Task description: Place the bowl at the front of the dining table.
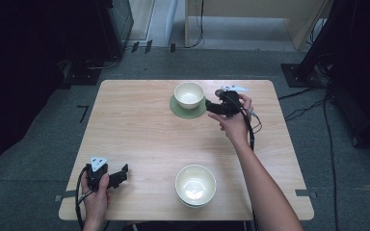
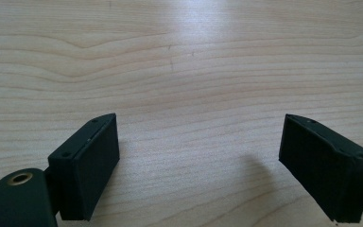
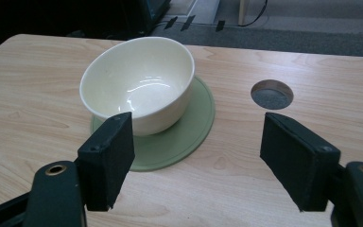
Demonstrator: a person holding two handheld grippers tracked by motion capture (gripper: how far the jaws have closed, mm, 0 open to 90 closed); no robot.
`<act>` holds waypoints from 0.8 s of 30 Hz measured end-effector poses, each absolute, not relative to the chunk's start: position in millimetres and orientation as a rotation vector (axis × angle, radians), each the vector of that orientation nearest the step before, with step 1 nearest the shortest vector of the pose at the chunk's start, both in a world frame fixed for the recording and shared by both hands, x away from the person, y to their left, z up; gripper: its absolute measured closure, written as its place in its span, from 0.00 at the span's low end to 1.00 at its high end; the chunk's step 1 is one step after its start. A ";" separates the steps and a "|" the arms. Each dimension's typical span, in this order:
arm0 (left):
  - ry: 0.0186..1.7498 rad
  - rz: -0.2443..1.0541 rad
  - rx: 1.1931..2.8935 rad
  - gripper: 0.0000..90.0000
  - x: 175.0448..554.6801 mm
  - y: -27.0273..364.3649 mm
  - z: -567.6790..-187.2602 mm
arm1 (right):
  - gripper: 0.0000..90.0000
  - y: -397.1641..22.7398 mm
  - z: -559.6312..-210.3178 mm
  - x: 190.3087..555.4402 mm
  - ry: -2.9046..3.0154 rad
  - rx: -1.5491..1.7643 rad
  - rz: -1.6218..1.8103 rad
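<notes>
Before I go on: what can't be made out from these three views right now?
- Right gripper view: the saucer is partly hidden under the far bowl.
- High view: whether the near bowl is one bowl or a stack; too small to tell.
- High view: the left gripper and its spread; small and dark.
- Left gripper view: bare table, both bowls out of frame.

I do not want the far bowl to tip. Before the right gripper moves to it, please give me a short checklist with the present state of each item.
1. Right gripper open, nothing between its jaws: ok.
2. Far bowl upright on the green coaster: ok.
3. Far bowl empty: ok.
4. Jaws around the rim: not ok, they are short of the bowl.
5. Left gripper open, over bare table, away from the near bowl: ok.
6. Opening wide enough for the bowl: cannot tell.
</notes>
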State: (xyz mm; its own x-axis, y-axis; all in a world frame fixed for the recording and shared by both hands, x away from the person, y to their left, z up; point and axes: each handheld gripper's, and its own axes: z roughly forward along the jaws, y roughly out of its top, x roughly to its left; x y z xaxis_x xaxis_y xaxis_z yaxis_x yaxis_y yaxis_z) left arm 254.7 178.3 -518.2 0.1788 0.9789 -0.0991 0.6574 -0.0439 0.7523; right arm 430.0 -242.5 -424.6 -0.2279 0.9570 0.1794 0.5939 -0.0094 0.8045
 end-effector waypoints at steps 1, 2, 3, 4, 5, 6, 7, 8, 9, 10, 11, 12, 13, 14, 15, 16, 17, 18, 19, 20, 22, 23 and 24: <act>1.550 0.600 1.775 0.14 254.7 178.2 -518.2 | 0.30 -244.2 -424.2 427.7 1.844 1.601 1.138; 1.550 0.600 1.776 0.14 254.6 178.2 -518.1 | 0.30 -245.6 -423.9 425.5 1.842 1.603 1.143; 1.550 0.600 1.776 0.14 254.6 178.1 -518.2 | 0.30 -246.7 -423.7 423.8 1.839 1.605 1.143; 1.550 0.600 1.776 0.14 254.6 178.2 -518.2 | 0.30 -249.7 -423.9 419.5 1.834 1.602 1.152; 1.550 0.600 1.775 0.14 254.6 178.2 -518.2 | 0.30 -249.7 -423.9 419.5 1.834 1.602 1.152; 1.550 0.601 1.775 0.14 254.6 178.2 -518.2 | 0.30 -251.5 -424.3 417.2 1.832 1.602 1.153; 1.550 0.601 1.776 0.14 254.6 178.2 -518.1 | 0.30 -253.3 -425.0 414.9 1.830 1.602 1.150; 1.550 0.601 1.777 0.14 254.6 178.1 -518.1 | 0.30 -255.1 -425.9 412.7 1.826 1.603 1.150; 1.549 0.602 1.777 0.14 254.6 178.0 -518.1 | 0.30 -259.0 -427.5 408.7 1.824 1.604 1.149; 1.549 0.602 1.777 0.14 254.6 178.0 -518.1 | 0.30 -259.0 -427.5 408.7 1.824 1.604 1.149; 1.550 0.602 1.777 0.14 254.6 178.0 -518.1 | 0.30 -260.9 -428.0 406.6 1.821 1.605 1.150; 1.549 0.602 1.778 0.14 254.6 178.0 -518.1 | 0.30 -264.8 -428.7 402.4 1.814 1.603 1.150; 1.550 0.602 1.777 0.14 254.6 178.0 -518.2 | 0.30 -264.8 -428.7 402.4 1.814 1.603 1.150; 1.549 0.602 1.778 0.14 254.6 178.0 -518.1 | 0.30 -266.5 -429.0 400.5 1.813 1.605 1.149; 1.550 0.602 1.778 0.14 254.6 178.0 -518.1 | 0.30 -269.6 -429.4 396.4 1.805 1.602 1.145; 1.550 0.603 1.778 0.14 254.6 177.9 -518.1 | 0.30 -269.6 -429.4 396.4 1.805 1.602 1.145; 1.550 0.603 1.779 0.14 254.6 177.9 -518.1 | 0.30 -272.5 -429.3 392.0 1.805 1.604 1.151; 1.550 0.603 1.779 0.14 254.6 177.9 -518.1 | 0.30 -272.5 -429.3 392.0 1.805 1.604 1.151; 1.550 0.603 1.779 0.14 254.6 177.9 -518.1 | 0.30 -273.7 -429.0 389.1 1.801 1.611 1.161; 1.550 0.603 1.778 0.14 254.6 177.9 -518.1 | 0.30 -275.0 -429.0 386.5 1.798 1.611 1.172; 1.550 0.604 1.779 0.14 254.6 177.9 -518.1 | 0.30 -277.2 -429.5 381.3 1.790 1.613 1.169; 1.550 0.604 1.779 0.14 254.6 177.9 -518.1 | 0.30 -278.2 -429.7 379.2 1.788 1.615 1.174; 1.550 0.604 1.779 0.14 254.5 177.9 -518.1 | 0.30 -278.9 -429.8 377.7 1.785 1.617 1.173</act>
